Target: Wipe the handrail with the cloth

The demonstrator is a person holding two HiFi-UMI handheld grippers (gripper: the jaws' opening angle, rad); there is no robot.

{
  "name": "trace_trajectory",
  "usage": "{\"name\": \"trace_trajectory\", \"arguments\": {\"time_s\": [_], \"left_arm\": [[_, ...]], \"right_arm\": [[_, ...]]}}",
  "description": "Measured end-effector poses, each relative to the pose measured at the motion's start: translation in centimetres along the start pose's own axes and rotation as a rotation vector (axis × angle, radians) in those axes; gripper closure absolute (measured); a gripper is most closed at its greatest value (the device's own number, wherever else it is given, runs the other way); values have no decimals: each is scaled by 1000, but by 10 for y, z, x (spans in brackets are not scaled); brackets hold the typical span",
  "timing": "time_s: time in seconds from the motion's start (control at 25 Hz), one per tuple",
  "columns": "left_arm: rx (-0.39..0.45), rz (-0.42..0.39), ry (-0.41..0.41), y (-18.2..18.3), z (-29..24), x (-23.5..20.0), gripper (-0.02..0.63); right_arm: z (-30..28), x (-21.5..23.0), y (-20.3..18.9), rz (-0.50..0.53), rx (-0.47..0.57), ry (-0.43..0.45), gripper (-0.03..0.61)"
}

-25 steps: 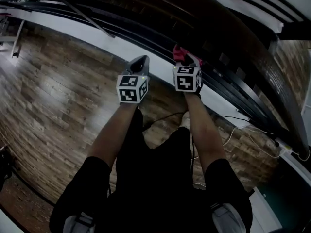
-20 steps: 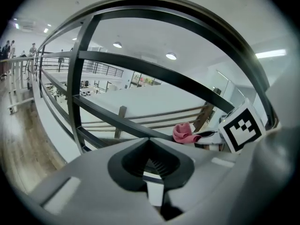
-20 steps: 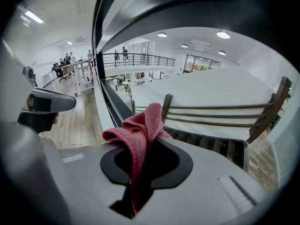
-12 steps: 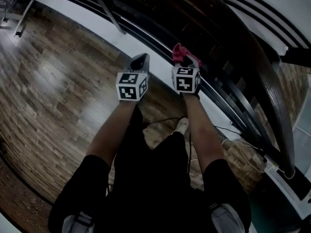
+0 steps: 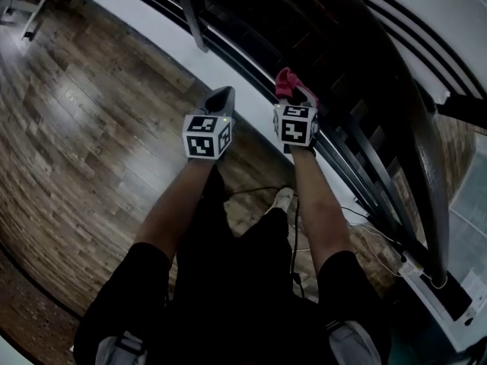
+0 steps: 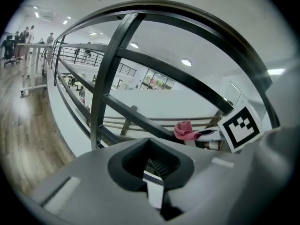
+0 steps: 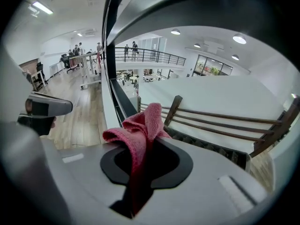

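Note:
The dark handrail [image 5: 417, 128] tops a black metal railing and curves from the upper middle of the head view down to the right. My right gripper [image 5: 293, 90] is shut on a pink cloth [image 5: 286, 80], held just short of the railing's lower bars and below the rail. In the right gripper view the cloth [image 7: 140, 123] sticks up out of the jaws, with the handrail [image 7: 197, 6] arching overhead. My left gripper [image 5: 222, 96] hangs beside it on the left, shut and holding nothing. In the left gripper view the handrail [image 6: 197, 15] arcs above and the cloth [image 6: 184, 130] shows at the right.
A wood-plank floor [image 5: 84, 128] spreads to the left. A vertical railing post [image 5: 190, 10] stands at the top. Cables [image 5: 365, 219] and a white power strip [image 5: 422, 276] lie by the railing's foot on the right. My legs and a shoe [image 5: 283, 198] are below.
The railing and floor have slid across the head view, the post moving rightward. Both grippers stay side by side, the right one still shut on the cloth.

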State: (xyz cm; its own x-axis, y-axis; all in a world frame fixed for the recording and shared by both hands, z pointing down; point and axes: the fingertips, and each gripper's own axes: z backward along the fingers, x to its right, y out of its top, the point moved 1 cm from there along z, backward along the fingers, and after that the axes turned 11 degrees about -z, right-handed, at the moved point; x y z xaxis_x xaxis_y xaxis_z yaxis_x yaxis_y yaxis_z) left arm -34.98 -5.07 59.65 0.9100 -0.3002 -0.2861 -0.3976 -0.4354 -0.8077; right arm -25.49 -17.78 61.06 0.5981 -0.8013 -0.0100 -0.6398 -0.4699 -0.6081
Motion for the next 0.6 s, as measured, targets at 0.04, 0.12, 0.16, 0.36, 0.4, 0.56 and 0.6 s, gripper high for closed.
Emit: {"name": "trace_trajectory", "arguments": {"time_s": [0.04, 0.12, 0.16, 0.36, 0.4, 0.56, 0.6], "left_arm": [[-2, -4, -7, 2, -1, -2, 615], [-4, -12, -21, 6, -3, -9, 615], [-5, -14, -26, 9, -3, -13, 615], [-5, 2, -27, 12, -5, -39, 615], [-6, 8, -25, 11, -6, -44, 614], [-11, 28, -18, 7, -7, -63, 615], [-12, 31, -16, 7, -7, -66, 615]], "right_arm": [[-2, -2, 3, -7, 2, -5, 529], [-5, -6, 9, -20, 8, -13, 529], [-7, -10, 12, -22, 12, -17, 529], [-19, -30, 30, -4, 27, -25, 529], [-22, -33, 33, 0, 29, -27, 529], [-29, -43, 44, 4, 44, -42, 529], [-30, -45, 47, 3, 50, -43, 529]]}}
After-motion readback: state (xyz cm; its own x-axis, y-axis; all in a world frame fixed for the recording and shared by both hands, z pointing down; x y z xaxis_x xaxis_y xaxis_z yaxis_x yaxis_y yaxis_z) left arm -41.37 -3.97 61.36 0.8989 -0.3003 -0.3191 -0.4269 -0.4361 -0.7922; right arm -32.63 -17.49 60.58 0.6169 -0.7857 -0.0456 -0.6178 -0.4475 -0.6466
